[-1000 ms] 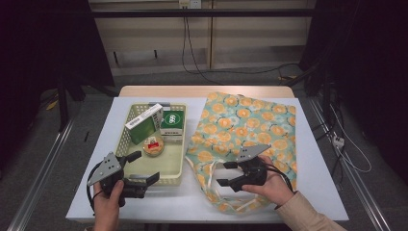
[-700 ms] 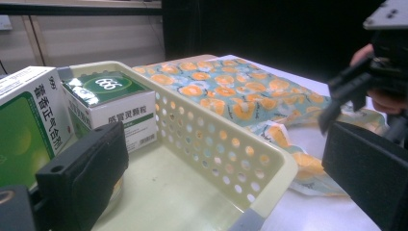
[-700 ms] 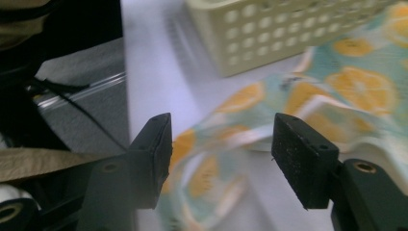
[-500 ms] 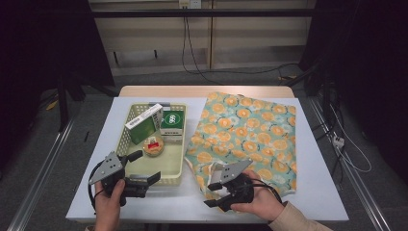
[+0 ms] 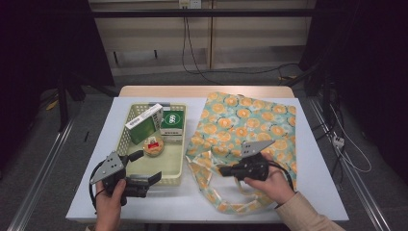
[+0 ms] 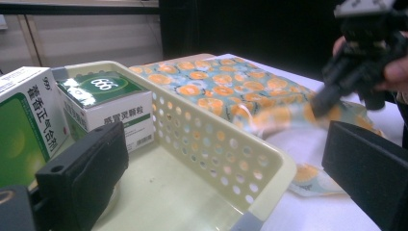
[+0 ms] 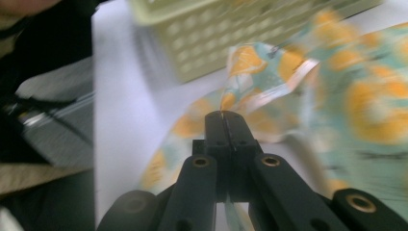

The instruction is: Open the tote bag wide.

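At lower left of the high view, the left hand-held gripper [image 5: 144, 179] has its flat black jaws spread wide with nothing between them, straddling the near corner of a pale yellow perforated plastic basket [image 5: 175, 168] that holds two glossy green-and-white cartons [image 5: 144, 123] and a small round pack [image 5: 154, 146]. Right of centre on the white surface [image 5: 96, 192] lies the bag [image 5: 250, 120], soft teal cloth printed with oranges, flat but rumpled at its near edge. There the right hand-held gripper [image 5: 222, 170] has just been closing its jaws, now pinched tight on a fold of the bag's edge.
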